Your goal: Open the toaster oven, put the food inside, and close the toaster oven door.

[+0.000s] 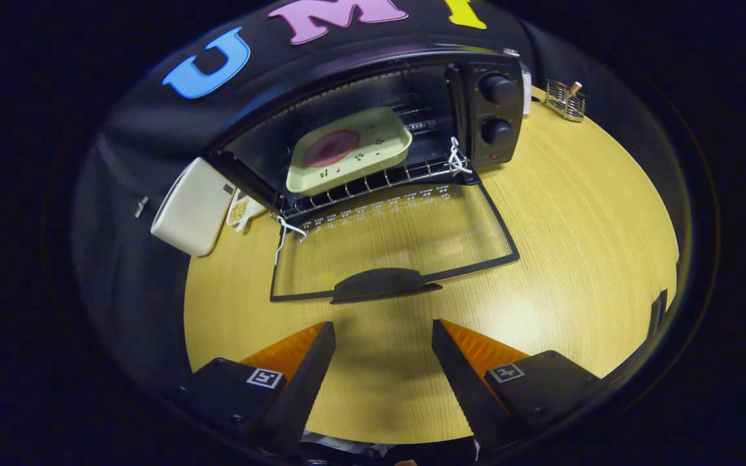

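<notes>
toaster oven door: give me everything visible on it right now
The toaster oven door is fully open, folded down flat onto the wooden table, hinged along the toaster oven front. It looks like clear glass in a thin dark frame, the wood grain showing through, with pale printed marks near the hinge. A dark curved handle sits on its outer edge, just ahead of the gripper, whose fingers are open and apart from it.

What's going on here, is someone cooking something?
A person is working a handheld gripper at a toaster oven on a wooden table. The oven door lies open and flat, and a tray of food sits inside on the rack. The gripper's fingers are open and empty, just short of the door handle. Closing the door remains.
</notes>
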`<state>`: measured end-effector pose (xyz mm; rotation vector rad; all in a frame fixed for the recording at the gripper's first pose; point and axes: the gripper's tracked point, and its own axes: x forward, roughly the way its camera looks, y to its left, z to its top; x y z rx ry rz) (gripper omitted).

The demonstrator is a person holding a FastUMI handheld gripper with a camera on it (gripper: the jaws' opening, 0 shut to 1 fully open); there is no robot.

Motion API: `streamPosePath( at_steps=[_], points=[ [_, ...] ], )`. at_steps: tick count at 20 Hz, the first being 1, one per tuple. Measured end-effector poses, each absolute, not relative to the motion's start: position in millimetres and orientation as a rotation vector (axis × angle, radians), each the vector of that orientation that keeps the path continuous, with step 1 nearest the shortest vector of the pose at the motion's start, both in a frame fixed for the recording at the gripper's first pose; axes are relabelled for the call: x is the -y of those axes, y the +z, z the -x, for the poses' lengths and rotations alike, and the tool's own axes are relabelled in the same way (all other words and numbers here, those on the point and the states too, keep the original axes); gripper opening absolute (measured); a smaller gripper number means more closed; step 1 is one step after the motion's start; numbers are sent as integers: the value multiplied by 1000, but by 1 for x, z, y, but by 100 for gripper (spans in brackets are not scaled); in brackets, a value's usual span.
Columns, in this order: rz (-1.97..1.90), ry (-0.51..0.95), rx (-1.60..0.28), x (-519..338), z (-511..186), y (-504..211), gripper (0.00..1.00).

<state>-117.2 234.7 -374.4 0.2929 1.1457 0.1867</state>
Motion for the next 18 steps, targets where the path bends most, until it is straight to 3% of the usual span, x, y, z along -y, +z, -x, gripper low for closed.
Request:
streamPosePath(
  at_steps=[18],
  points=[
    [-46,113,-1092,-243,88,-413,98]
  ],
)
